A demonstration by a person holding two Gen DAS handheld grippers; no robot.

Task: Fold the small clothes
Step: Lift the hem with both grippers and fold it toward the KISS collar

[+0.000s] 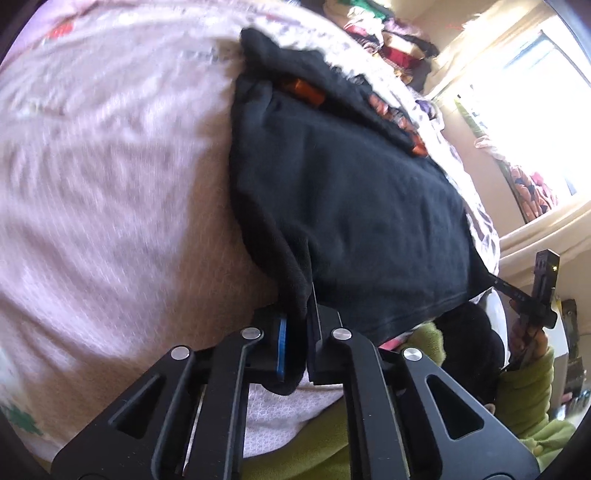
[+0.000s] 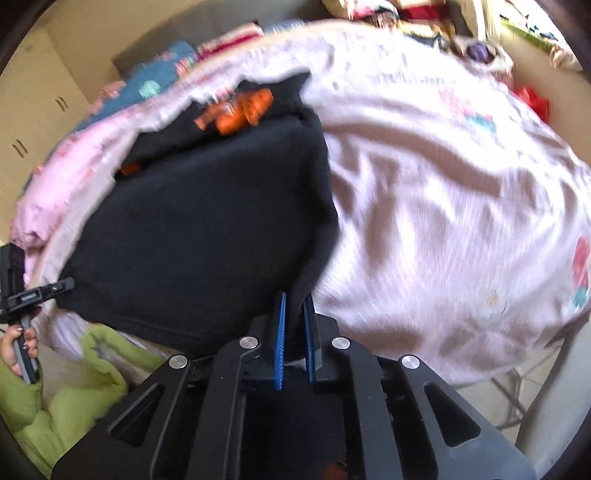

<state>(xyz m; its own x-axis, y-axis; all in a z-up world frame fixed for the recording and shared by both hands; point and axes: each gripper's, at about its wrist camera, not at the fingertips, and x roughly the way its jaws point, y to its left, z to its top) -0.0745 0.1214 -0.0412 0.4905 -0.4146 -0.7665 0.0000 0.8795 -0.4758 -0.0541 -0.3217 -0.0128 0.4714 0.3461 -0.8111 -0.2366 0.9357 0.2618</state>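
A black garment [image 1: 351, 206] with orange print [image 1: 306, 90] lies on a pale pink bedsheet [image 1: 110, 166]. Its near part is lifted and stretched between both grippers. My left gripper [image 1: 297, 332] is shut on the garment's near left corner. My right gripper [image 2: 295, 332] is shut on the near right corner of the black garment [image 2: 207, 229]. The right gripper shows in the left wrist view [image 1: 532, 295] at the right edge. The left gripper shows in the right wrist view [image 2: 40, 291] at the left edge. The orange print [image 2: 240, 107] lies at the garment's far end.
The pink sheet [image 2: 443, 192] covers the bed. A pile of coloured clothes [image 1: 388, 33] sits at the far end. A window [image 1: 535, 103] is at the right. Green sleeves [image 2: 74, 387] of the person are near the grippers. Cabinet doors [image 2: 37, 110] stand at the left.
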